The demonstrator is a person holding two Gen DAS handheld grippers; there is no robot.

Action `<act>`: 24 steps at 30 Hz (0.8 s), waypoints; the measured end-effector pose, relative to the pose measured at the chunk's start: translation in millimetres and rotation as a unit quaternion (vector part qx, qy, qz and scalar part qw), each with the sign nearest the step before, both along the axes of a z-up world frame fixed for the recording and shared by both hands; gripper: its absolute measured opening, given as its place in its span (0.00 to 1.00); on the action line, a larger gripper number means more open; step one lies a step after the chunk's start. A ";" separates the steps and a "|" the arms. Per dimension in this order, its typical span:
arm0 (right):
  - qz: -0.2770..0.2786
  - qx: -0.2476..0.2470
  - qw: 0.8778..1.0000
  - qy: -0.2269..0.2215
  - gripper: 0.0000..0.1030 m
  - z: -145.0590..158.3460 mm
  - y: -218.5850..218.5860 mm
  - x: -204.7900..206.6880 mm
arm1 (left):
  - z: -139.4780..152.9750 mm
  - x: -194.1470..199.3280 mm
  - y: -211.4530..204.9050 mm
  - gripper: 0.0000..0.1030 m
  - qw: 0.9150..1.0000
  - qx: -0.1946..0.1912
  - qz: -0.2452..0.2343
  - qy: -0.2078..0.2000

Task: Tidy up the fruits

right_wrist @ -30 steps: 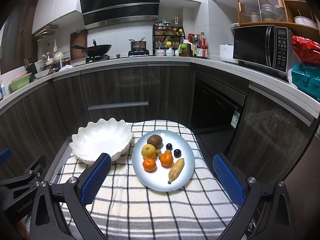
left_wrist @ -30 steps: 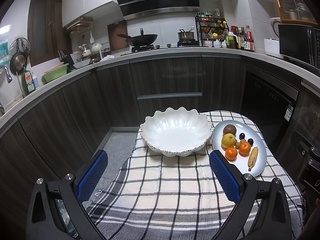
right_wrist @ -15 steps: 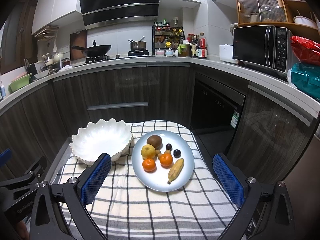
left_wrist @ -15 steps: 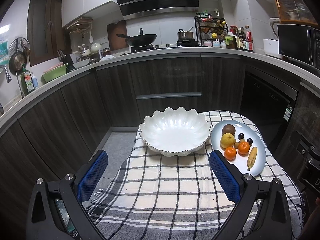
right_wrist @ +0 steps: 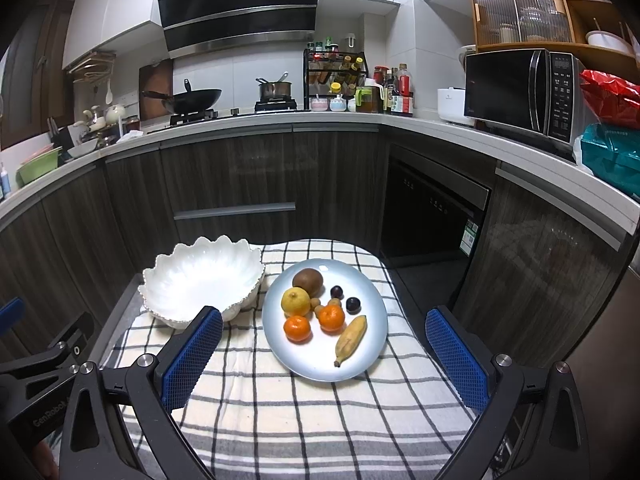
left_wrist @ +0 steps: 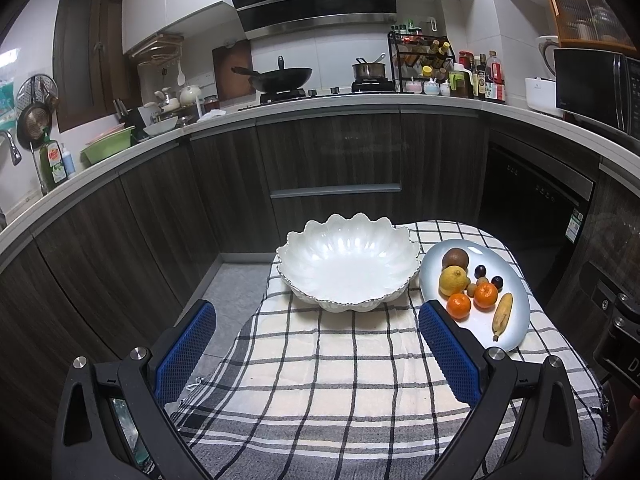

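White scalloped bowl (right_wrist: 202,282) empty at left, fruit waiting on the pale plate (right_wrist: 362,354) at right.

Checked cloth (right_wrist: 320,412) covers the table under both. Left gripper (left_wrist: 316,356) hovers spread wide before the bowl, holding nothing; right gripper (right_wrist: 324,354) hangs spread over the near plate rim, also empty. On the plate, left to right: lemon (right_wrist: 295,301) and tangerine (right_wrist: 297,329), kiwi (right_wrist: 307,280), second tangerine (right_wrist: 331,319), two dark plums (right_wrist: 345,299), banana (right_wrist: 351,340). Pieces lie touching or just beside each other, so closing on one round fruit may nudge its neighbours and roll them off the shallow rim; a hard pinch could bruise the banana.
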State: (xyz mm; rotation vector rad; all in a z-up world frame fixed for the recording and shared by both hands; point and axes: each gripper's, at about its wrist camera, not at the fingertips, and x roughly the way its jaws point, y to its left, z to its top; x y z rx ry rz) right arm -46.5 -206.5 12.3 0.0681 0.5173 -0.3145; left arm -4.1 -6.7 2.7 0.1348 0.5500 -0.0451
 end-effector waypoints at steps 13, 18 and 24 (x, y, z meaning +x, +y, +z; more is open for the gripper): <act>0.000 0.000 1.000 0.000 1.00 0.4 -0.7 0.2 | 0.2 -1.2 -0.9 1.00 1.000 0.000 0.000 0.000; -0.003 0.001 1.000 0.004 1.00 -5.2 -4.2 -0.5 | -1.3 -0.5 -2.7 1.00 1.000 0.000 -0.002 0.005; -0.005 0.006 1.000 0.013 1.00 -12.1 -7.9 5.3 | -9.6 3.7 -10.0 1.00 1.000 0.004 -0.008 0.014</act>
